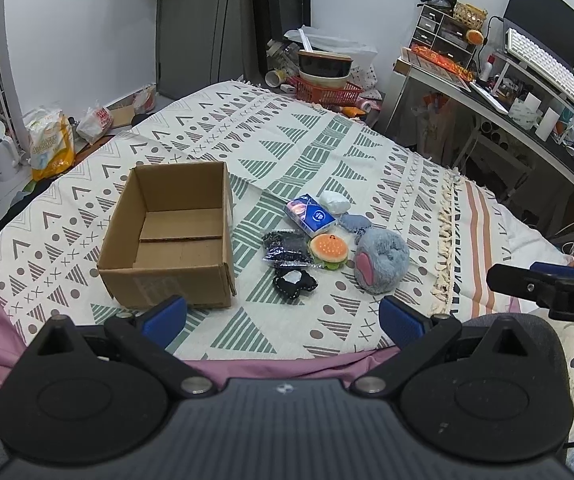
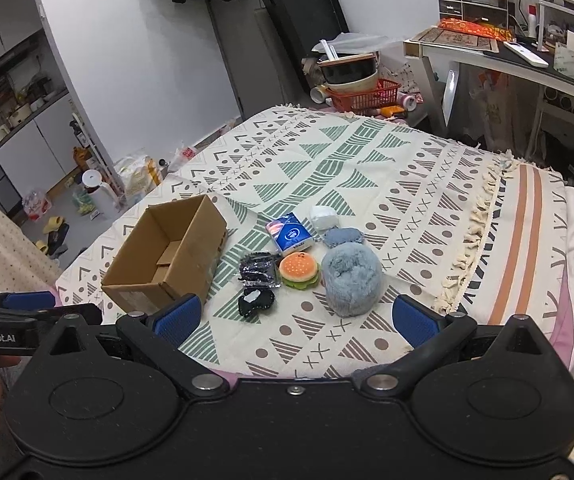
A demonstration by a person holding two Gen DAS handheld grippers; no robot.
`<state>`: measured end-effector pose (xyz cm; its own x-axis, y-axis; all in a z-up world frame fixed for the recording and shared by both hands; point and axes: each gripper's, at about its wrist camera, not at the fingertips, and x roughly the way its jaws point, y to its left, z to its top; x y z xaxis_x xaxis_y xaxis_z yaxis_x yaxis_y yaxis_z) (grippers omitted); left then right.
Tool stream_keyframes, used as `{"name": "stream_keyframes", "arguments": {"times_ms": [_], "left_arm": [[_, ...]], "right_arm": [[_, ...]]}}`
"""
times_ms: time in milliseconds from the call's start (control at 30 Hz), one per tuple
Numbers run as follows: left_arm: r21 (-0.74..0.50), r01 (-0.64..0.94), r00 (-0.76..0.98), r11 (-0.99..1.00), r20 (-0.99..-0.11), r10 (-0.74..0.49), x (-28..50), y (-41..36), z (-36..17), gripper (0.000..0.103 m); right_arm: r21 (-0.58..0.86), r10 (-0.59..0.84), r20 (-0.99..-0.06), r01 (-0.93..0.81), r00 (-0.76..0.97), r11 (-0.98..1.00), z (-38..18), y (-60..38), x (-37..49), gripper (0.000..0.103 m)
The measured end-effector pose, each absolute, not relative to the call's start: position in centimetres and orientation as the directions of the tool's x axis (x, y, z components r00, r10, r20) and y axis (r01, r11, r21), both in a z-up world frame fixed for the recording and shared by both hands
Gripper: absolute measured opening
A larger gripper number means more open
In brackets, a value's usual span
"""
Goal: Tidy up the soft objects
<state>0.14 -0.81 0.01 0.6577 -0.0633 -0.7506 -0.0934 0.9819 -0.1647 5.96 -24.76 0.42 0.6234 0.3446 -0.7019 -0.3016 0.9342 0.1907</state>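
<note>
Bed fills most of the room, covered w/ a cream blanket printed in green and brown triangles, fringe and orange stripes toward its right side, pink sheet showing at the near edge.

Box, brown cardboard, sits on the blanket left of centre, open at the top, nothing inside but its bottom flaps.

Soft things are all clustered just right of the box, none in it. Biggest is a grey-blue furry plush w/ a pink patch, at the right end of the group. Behind it a small blue-grey pad, touching or nearly so. Tissue pack, blue, lies at the back, w/ a white wad just beside it. Burger toy in the middle, between the plush and a dark crinkly packet. Nearest of the lot: a black stitched cushion w/ a white patch.

Left gripper hangs over the near edge of the bed, jaws wide, blue pads well apart, holding nothing. Right gripper likewise, jaws wide and empty, facing the same cluster from further right. Both well short of the toys.
</note>
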Motion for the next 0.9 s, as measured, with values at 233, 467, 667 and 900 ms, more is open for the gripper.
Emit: {"name": "stream_keyframes", "arguments": {"times_ms": [233,467,667,900], "left_arm": [[-0.168,-0.093,0.66,0.981,-0.748,-0.066,0.17,-0.74,0.06,0.102],[-0.171,-0.098,0.664,0.98,-0.745,-0.063,-0.27,-0.77,0.23,0.102],[-0.178,-0.094,0.669,0.979,-0.74,-0.07,-0.58,-0.86,0.14,0.102],[-0.198,-0.102,0.681,0.975,-0.728,-0.076,-0.15,-1.16,-0.28,0.101]], "right_arm": [[0.192,0.342,-0.706,-0.297,0.62,0.935,0.18,-24.61,5.72,0.103],[0.191,0.345,-0.704,-0.302,0.621,0.934,0.27,-24.52,5.52,0.103],[0.195,0.343,-0.691,-0.293,0.636,0.936,0.38,-24.74,5.49,0.103],[0.193,0.331,-0.699,-0.278,0.634,0.941,-0.24,-24.97,6.07,0.103]]}}
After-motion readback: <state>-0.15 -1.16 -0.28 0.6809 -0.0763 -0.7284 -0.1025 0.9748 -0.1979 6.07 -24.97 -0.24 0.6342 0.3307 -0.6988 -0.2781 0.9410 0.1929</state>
